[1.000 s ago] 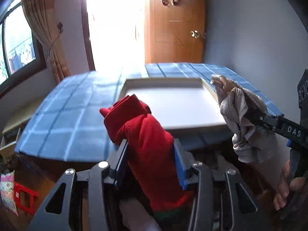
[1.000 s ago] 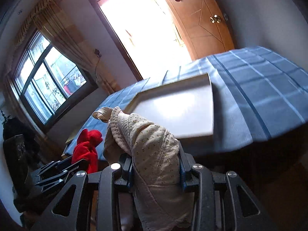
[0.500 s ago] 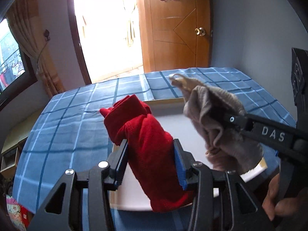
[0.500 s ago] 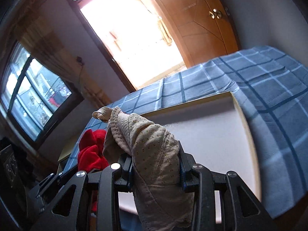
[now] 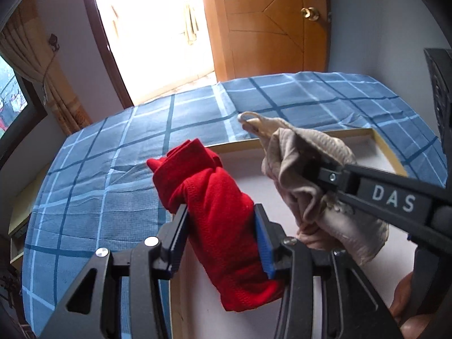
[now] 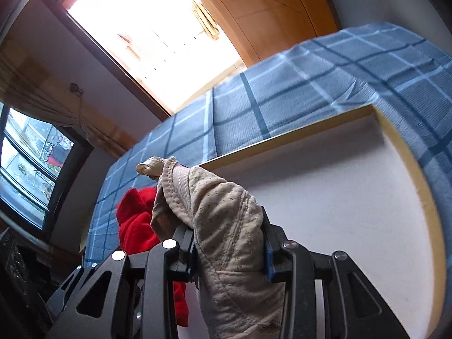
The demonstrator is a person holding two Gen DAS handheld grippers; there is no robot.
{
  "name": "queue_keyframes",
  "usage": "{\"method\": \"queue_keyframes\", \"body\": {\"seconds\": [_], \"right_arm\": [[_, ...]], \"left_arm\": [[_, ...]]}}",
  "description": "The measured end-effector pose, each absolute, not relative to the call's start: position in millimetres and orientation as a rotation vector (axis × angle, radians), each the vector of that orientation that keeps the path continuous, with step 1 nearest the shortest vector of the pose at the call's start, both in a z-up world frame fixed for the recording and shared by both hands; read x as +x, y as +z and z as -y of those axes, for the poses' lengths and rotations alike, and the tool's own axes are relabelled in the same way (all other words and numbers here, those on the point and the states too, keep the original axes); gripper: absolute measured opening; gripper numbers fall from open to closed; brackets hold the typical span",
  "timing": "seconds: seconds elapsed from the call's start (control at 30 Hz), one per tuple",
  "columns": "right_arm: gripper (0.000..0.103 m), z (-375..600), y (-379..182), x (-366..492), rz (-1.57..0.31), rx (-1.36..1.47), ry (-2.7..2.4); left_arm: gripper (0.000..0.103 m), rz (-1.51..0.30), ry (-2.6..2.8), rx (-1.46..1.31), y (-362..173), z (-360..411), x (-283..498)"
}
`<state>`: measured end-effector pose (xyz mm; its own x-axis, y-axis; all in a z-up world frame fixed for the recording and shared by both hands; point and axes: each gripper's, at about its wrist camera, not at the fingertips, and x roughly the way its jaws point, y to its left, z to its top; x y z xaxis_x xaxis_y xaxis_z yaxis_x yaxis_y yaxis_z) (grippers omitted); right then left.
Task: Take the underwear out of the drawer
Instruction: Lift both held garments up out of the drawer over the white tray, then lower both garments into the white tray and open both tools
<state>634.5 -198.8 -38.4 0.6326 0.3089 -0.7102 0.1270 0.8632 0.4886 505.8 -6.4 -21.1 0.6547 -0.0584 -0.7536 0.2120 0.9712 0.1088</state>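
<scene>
The folded red knit underwear (image 5: 223, 212) is pinched between the fingers of the left gripper (image 5: 221, 228) and is held above the white tray with a pale wooden rim (image 5: 389, 155). Just beside it, the beige dotted fabric underwear (image 6: 226, 226) is pinched by the fingers of the right gripper (image 6: 228, 243), also over this tray. The tray lies on the bed with a blue checked cover (image 5: 118, 175).

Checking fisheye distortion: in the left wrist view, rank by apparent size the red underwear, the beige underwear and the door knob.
1. Red underwear, though it is nearest the camera.
2. Beige underwear, fairly close in size.
3. Door knob, far off.
</scene>
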Motion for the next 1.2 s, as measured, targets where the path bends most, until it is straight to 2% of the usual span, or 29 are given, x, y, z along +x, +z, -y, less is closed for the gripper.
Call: {"method": "queue_keyframes", "body": {"seconds": [0.17,0.23,0.3,0.37,0.4,0.43,0.53,0.6,1.2], "right_arm": [[0.038,194.8,-48.4,648.4,-0.911,0.524,0.091],[0.04,193.1,-53.0,653.3,-0.922,0.53,0.1],[0.043,188.4,-57.3,658.6,-0.939,0.522,0.137],[0.053,188.6,-58.3,660.4,-0.938,0.542,0.156],[0.063,189.5,-57.4,660.4,-0.933,0.556,0.169],[0.068,191.0,-55.1,658.7,-0.922,0.573,0.183],[0.069,197.1,-41.4,644.4,-0.865,0.598,0.208],[0.069,201.2,-33.4,632.3,-0.835,0.61,0.194],[0.069,215.4,0.5,531.4,-0.691,0.501,0.203]], "left_arm": [[0.045,-0.869,-0.149,0.213,-31.8,9.0,516.3],[0.051,-0.863,-0.141,0.24,-32.4,13.2,516.4],[0.066,-0.848,-0.127,0.257,-31.7,15.3,516.6],[0.082,-0.831,-0.099,0.251,-27.9,12.5,515.6],[0.087,-0.819,-0.092,0.24,-24.1,10.1,513.5],[0.088,-0.813,-0.094,0.231,-21.0,8.4,512.1],[0.092,-0.802,-0.105,0.182,-9.6,2.2,502.8],[0.1,-0.791,-0.092,0.151,-4.0,-0.9,494.0],[0.1,-0.767,-0.053,0.126,-9.1,7.6,395.8]]}}
